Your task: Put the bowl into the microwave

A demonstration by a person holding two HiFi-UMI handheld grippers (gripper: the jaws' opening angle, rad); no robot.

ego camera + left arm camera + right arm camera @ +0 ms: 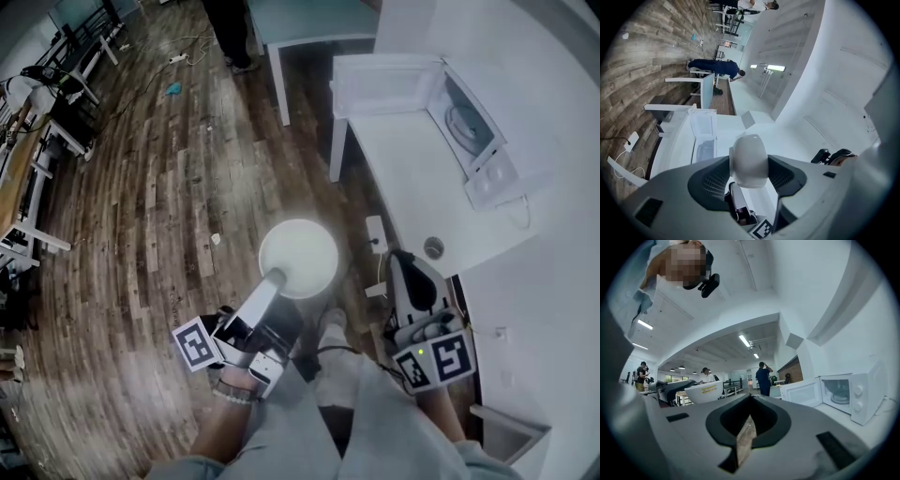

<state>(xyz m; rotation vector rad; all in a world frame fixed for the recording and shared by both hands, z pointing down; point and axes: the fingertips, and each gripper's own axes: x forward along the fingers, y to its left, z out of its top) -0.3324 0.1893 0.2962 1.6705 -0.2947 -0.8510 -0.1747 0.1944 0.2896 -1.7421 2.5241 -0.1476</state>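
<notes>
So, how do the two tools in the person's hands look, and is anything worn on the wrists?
Both tools have pale grey bodies with darker parts. The left tongs are long and pale; the right tongs sit under a dark rounded housing. Each carries a cube with black-and-white square markers: the left cube, the right cube. A pale band is worn on the left wrist.

A weathered wooden plank floor point(141, 216) runs through a large open room with white walls point(562, 94). A white table point(412, 202) stands against the right wall, a second pale-topped table point(309, 19) beyond it, and desks point(37, 159) along the left side. Strip lights point(744, 340) glow on the white ceiling point(740, 310)
</notes>
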